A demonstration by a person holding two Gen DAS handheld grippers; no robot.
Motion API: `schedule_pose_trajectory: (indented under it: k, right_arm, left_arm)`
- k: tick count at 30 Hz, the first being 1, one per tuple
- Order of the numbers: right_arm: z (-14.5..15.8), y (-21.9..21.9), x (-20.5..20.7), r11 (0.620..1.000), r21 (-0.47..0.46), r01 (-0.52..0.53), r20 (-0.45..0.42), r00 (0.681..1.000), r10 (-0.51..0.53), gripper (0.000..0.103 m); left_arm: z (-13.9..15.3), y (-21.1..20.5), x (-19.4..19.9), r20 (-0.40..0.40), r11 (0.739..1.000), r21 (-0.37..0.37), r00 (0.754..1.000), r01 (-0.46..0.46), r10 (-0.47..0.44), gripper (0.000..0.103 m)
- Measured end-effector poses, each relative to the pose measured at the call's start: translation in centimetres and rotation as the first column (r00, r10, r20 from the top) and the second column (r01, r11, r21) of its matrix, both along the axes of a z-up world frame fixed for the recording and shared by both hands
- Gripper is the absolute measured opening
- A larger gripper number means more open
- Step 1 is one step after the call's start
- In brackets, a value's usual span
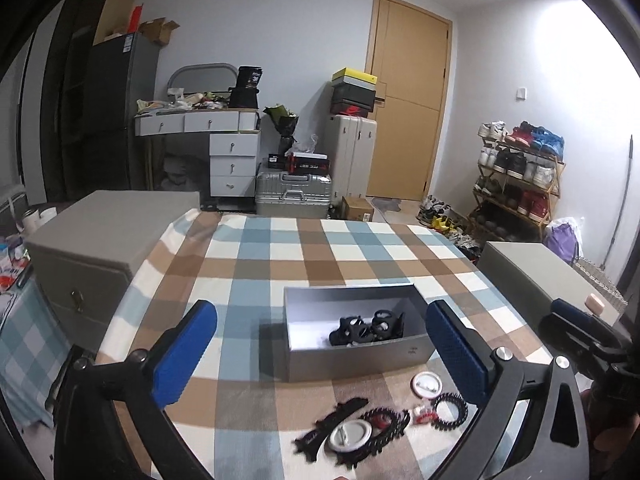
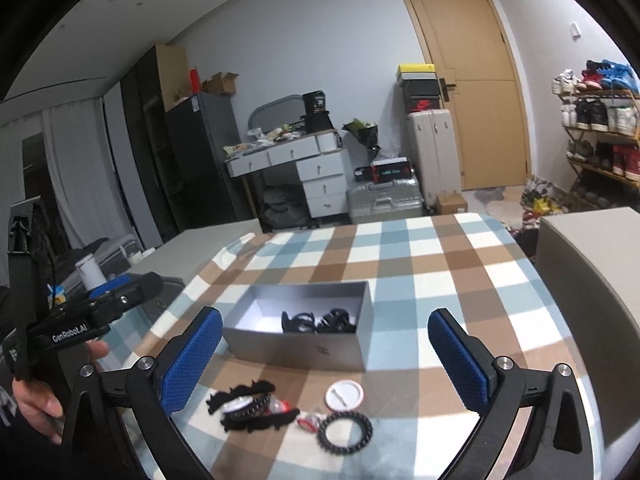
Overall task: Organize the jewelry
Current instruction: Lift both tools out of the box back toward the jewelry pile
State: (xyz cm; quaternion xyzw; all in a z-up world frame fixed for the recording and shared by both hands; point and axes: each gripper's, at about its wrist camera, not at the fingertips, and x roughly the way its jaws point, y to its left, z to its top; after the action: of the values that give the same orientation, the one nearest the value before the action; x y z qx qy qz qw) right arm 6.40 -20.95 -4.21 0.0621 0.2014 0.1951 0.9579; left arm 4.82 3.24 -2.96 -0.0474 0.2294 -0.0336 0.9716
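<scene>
right wrist view: both grippers' jaws stand wide apart, empty. the black beaded bracelet (image 2: 345,433) lies on the tabletop (image 2: 440,264) near the grey box (image 2: 304,350); probably light and floppy, best pinched across its rim.

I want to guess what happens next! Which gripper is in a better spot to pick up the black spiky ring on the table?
Probably the right gripper. Both grippers are open and empty, but the black spiky ring lies almost centred between its fingers, while for the left gripper it sits off beside the right finger.

Both grippers, left (image 1: 320,354) and right (image 2: 325,354), jaws wide.
</scene>
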Motion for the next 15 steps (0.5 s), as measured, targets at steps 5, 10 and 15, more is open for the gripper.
schedule_pose_trajectory:
  k: [5,10,15]
  right_arm:
    - [-1.5,0.0,-0.9,0.999,-0.045,0.017,-0.024,1.0,-0.018,0.103]
    - [-4.1,0.3,-0.8,0.995,-0.102,0.011,-0.092,0.996,-0.02,0.103]
    - [-6.8,0.7,-0.2,0.992,-0.128,-0.022,-0.181,0.983,-0.002,0.103]
  left_arm:
    - [-2.0,0.0,-1.3,-0.026,1.0,0.011,1.0,0.001,-0.001,0.102]
    - [-4.1,0.8,-1.6,-0.083,1.0,-0.008,0.997,-0.001,0.0,0.102]
    - [-5.5,1.6,-2.1,-0.133,0.999,-0.041,0.991,-0.016,0.011,0.102]
